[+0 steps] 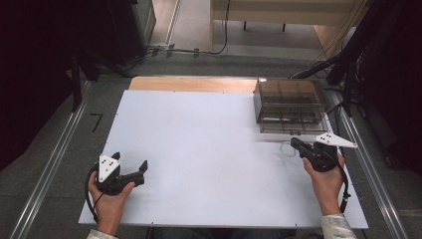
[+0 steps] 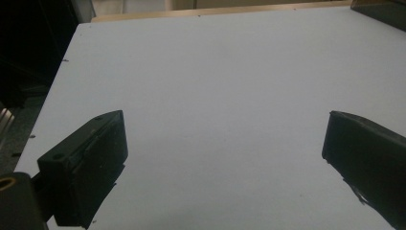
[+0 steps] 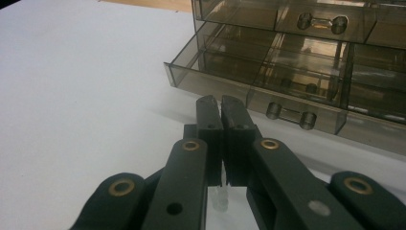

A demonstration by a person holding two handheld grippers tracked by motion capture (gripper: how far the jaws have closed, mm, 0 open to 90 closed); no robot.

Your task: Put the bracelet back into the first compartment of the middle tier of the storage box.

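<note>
A white worktop (image 1: 209,149) carries a smoky, see-through drawer cabinet (image 1: 290,103) at its far right corner, with a strip of bare wood (image 1: 191,83) showing behind the white sheet. In the right gripper view the cabinet's lower drawer (image 3: 249,79) stands pulled out, its dividers visible through the tinted walls, and a small bar handle (image 3: 290,114) sits on its front. The upper drawer (image 3: 306,19) is cut off by the top edge, so only its handle and part of its front can be made out.

The right gripper (image 1: 298,145) lies at the near right of the worktop, just in front of the cabinet, held by the right hand (image 1: 326,174). Its jaws are pressed together; a small clear piece (image 3: 220,194) shows below them, too blurred and hidden to identify, and whether it is held cannot be told.

The left gripper (image 1: 130,167) rests at the near left in the left hand (image 1: 107,196), well apart from the cabinet. Its jaws are spread wide over bare worktop, the right one cut off by the frame edge in the left gripper view.
</note>
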